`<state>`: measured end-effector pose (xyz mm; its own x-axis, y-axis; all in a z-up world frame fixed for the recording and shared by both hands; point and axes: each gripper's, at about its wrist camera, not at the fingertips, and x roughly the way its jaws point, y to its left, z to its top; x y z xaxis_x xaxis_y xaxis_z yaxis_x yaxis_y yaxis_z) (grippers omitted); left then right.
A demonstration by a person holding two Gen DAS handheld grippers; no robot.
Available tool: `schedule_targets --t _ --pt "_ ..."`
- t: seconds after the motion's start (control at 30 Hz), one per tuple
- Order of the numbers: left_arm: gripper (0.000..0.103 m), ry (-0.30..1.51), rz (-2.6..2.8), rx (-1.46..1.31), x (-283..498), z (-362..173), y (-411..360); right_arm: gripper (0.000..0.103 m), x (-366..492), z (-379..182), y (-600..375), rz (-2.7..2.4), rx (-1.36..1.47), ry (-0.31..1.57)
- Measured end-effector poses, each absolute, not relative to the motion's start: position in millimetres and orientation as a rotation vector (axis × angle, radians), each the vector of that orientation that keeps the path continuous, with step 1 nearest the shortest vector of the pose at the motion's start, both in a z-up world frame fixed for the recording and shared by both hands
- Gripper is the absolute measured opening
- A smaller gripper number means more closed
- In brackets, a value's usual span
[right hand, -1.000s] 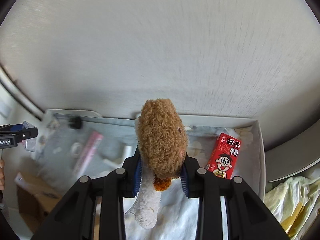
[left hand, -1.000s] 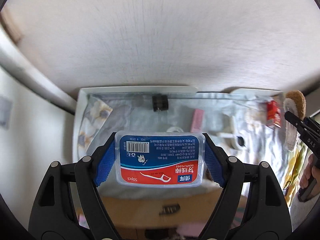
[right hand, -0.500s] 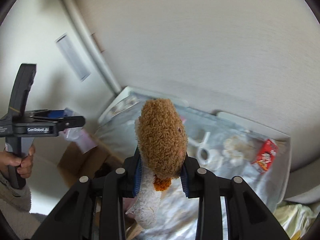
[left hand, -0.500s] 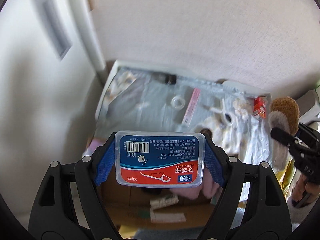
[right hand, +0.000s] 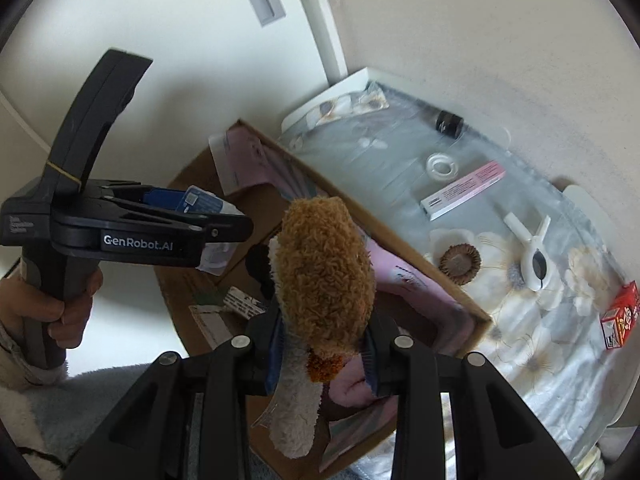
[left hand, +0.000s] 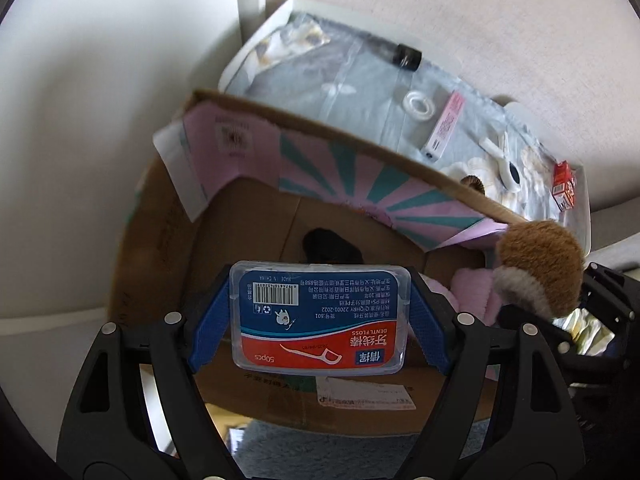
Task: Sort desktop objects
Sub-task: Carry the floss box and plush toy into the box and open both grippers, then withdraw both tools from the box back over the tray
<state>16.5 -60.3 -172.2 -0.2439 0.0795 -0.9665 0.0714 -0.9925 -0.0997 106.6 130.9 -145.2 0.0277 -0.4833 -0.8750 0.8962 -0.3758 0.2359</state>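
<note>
In the left wrist view, the left tongs point(left hand: 319, 320) sit at the lower centre of the frame, clenched on a clear plastic dental floss box with a blue and red label point(left hand: 320, 318), which hangs over the open brown cardboard box with pink and teal flaps point(left hand: 248, 236). To drop it well, I judge the tongs should release only once the floss box is inside the cardboard walls, clear of the flap. In the right wrist view, the right tongs point(right hand: 325, 350) at the lower centre grip a brown and white plush toy point(right hand: 324, 280) above the same cardboard box. On the flower-patterned surface point(right hand: 540, 368) at the right remain a pink slim carton point(right hand: 464, 195), a white clip point(right hand: 532, 254) and a red milk carton point(right hand: 620, 316).
</note>
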Motion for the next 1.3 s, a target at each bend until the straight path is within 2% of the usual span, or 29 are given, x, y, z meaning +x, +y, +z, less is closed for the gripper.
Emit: schedule_targets --t 0.37,0.43,0.5,0.57,0.7,0.87,1.3 --pt "0.079 -0.182 2.436 -1.945 19 -175 -60 0.032 124 -160 119 -1.549 1.194 0.577" --pt "0.079 -0.205 2.410 -1.968 18 -176 -61 0.038 126 -160 119 -1.526 1.202 0.563" --pt "0.085 -0.239 2.376 -2.010 17 -178 -63 0.055 126 -158 120 -1.516 1.204 0.526" --pt "0.088 -0.260 2.376 -2.001 17 -176 -66 0.064 126 -154 122 -1.540 1.193 0.516" --pt "0.095 -0.203 2.434 -1.957 18 -164 -65 0.064 123 -147 128 -1.584 1.176 0.487" --pt "0.096 -0.102 2.465 -1.926 16 -155 -58 0.064 119 -150 134 -1.606 1.210 0.466" --pt "0.096 -0.031 2.439 -1.878 10 -146 -36 0.064 110 -143 154 -1.675 1.207 0.412"
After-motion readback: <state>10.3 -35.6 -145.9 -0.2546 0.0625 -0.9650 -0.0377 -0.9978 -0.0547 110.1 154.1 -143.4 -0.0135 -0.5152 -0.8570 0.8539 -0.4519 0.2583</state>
